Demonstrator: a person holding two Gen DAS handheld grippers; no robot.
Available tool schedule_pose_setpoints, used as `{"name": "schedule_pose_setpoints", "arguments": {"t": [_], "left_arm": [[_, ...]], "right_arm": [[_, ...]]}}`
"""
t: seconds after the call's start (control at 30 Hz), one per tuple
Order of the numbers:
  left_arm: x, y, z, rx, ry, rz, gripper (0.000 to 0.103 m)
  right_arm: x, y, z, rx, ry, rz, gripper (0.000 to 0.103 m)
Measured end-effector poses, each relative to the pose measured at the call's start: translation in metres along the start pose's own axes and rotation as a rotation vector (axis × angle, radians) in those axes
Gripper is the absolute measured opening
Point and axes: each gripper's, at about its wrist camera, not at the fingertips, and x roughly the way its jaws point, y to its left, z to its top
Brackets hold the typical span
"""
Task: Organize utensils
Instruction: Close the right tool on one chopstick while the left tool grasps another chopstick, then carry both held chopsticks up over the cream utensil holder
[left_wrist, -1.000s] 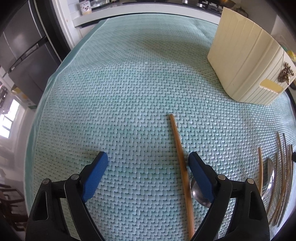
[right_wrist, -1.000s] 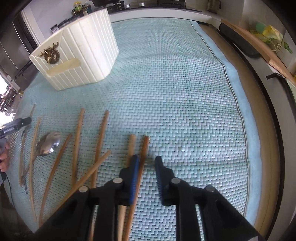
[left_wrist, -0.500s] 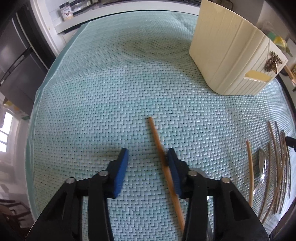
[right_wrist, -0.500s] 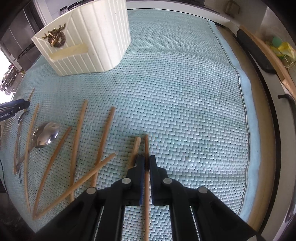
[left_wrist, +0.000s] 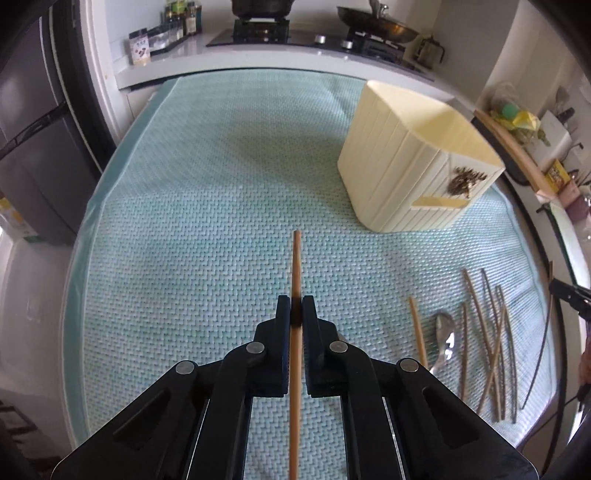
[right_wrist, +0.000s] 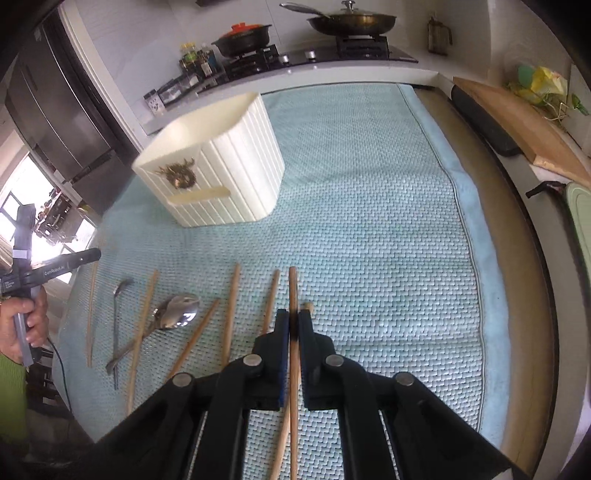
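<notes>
Chopsticks in both grippers at once! The left gripper (left_wrist: 296, 312) has its jaws clamped tight on a single wooden chopstick (left_wrist: 296, 266), which runs straight out ahead between the blue pads and points toward the far end of the counter, its tip lifted clear above the teal woven mat (left_wrist: 192, 229). Over on the right, the right gripper (right_wrist: 293, 322) is squeezed shut on its own chopstick (right_wrist: 293, 291), also held lengthwise along the fingers; a second stick (right_wrist: 307, 306) peeks out just beside the right-hand pad, lying on the mat underneath.

Between the two grippers, toward the near edge of the counter, sits the loose pile (right_wrist: 231, 310): several wooden chopsticks fanned out side by side, some crossing one another, and a shiny metal spoon (right_wrist: 175, 316) among them with its bowl facing up. A darker, slimmer utensil (right_wrist: 116, 321) lies just left of the spoon in the right wrist view; exactly what it is I can't tell.

Further back stands the cream ribbed holder (left_wrist: 410, 166), upright on the mat, open at the top, with a small dark ornament on its front face. It is well apart from the pile. Behind the mat's far edge, a stove (right_wrist: 314, 51) with pans lines the wall.
</notes>
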Motion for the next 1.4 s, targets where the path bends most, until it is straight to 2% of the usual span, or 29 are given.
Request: {"name": "schedule_pose_setpoints", "arguments": {"t": [0.07, 0.13, 0.23, 0.33, 0.6, 0.8, 1.13, 1.27, 1.4], "left_arm": [[-0.021, -0.003, 0.001, -0.006, -0.038, -0.015, 0.004], [-0.041, -0.003, 0.004, -0.011, -0.076, -0.032, 0.004], [-0.069, -0.005, 0.012, -0.019, -0.133, -0.059, 0.004], [-0.096, -0.004, 0.019, -0.032, -0.181, -0.094, 0.004], [-0.135, -0.015, 0.030, -0.016, -0.256, -0.095, 0.004], [-0.160, -0.030, 0.053, -0.007, -0.298, -0.119, 0.004], [-0.183, -0.072, 0.134, 0.042, -0.429, -0.106, 0.004], [-0.170, -0.083, 0.160, 0.055, -0.450, -0.107, 0.004], [-0.134, -0.090, 0.177, 0.060, -0.412, -0.105, 0.004]], "right_arm": [[-0.024, 0.003, 0.010, -0.004, -0.044, 0.014, 0.005], [-0.056, 0.002, 0.002, -0.009, -0.090, 0.029, 0.005], [-0.083, 0.008, 0.004, -0.030, -0.149, 0.041, 0.005], [-0.104, 0.024, 0.010, -0.050, -0.204, 0.049, 0.005], [-0.152, 0.043, 0.022, -0.079, -0.321, 0.059, 0.005], [-0.168, 0.058, 0.049, -0.104, -0.393, 0.071, 0.005], [-0.182, 0.101, 0.140, -0.169, -0.567, 0.100, 0.005], [-0.170, 0.109, 0.174, -0.180, -0.624, 0.102, 0.005], [-0.134, 0.110, 0.199, -0.197, -0.619, 0.096, 0.005]]}}
